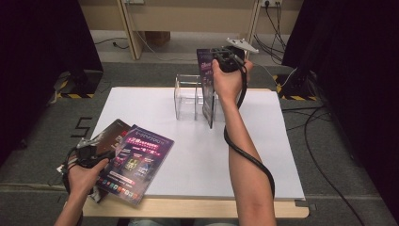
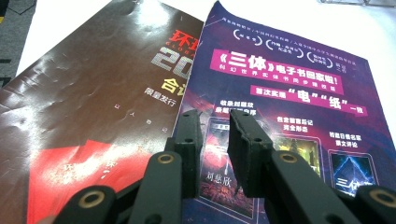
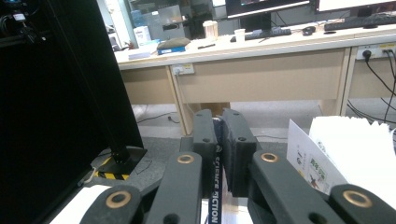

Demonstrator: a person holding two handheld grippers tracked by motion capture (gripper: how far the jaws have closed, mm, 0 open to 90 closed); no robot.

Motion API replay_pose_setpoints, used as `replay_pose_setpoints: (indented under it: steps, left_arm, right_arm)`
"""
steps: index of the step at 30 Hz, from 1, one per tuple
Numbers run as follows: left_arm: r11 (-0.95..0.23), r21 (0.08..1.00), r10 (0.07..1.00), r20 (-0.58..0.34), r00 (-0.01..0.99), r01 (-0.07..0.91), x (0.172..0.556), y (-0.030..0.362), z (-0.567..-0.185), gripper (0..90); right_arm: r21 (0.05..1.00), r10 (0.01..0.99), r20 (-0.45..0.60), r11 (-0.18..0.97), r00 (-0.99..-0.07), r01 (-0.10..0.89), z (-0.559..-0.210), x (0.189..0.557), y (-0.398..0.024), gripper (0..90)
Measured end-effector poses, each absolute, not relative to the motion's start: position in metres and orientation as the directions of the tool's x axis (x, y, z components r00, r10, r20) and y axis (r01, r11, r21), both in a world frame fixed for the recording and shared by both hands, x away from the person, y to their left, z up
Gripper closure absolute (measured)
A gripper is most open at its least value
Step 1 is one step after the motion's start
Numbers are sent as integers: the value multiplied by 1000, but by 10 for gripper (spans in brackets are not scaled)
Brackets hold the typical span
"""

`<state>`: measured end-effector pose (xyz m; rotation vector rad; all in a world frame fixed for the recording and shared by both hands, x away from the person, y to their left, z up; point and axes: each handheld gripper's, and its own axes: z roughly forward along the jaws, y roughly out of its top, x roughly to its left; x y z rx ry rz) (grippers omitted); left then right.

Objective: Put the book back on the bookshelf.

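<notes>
A purple booklet (image 1: 207, 94) hangs upright over the clear acrylic holder (image 1: 186, 96) at the back middle of the white board (image 1: 197, 155). My right gripper (image 1: 217, 61) is raised above the holder and shut on the booklet's top edge; in the right gripper view that thin edge (image 3: 215, 196) is pinched in the right gripper (image 3: 217, 116). At the front left lie a purple brochure (image 1: 139, 162) and, partly under it, a dark brown and red brochure (image 1: 113, 134). My left gripper (image 1: 107, 153) sits low over them. The left gripper (image 2: 214, 116) shows a narrow gap, with the purple brochure (image 2: 289, 93) flat beneath.
The board lies on a wooden table with its front edge near me. Black stands with hazard-striped feet (image 1: 75, 89) flank the table. A wooden desk (image 3: 261, 65) stands beyond it. White printed sheets (image 3: 345, 149) show at the right of the right gripper view.
</notes>
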<state>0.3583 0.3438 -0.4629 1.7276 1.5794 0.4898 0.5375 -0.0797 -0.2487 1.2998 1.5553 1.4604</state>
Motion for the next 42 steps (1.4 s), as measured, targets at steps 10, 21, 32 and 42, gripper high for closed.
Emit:
replay_pose_setpoints:
  steps: [10,21,32,42]
  left_arm:
    - [27,730,967,-193,169,683,358,345,-463,732]
    - [31,731,967,-193,164,682,357,344,-464,732]
    - [26,735,968,-188,167,677,356,343,-462,731]
    - [29,738,968,-190,166,674,355,343,-461,731]
  right_arm:
    - [976,942,145,-86,-303,199,-261,526,-80,851]
    - [988,936,122,-83,-329,130,-284,476,-92,849]
    - [989,938,131,-103,-321,104,-310,435,-114,848]
    - [987,927,141,-106,-348,118,-321,415,-121,840]
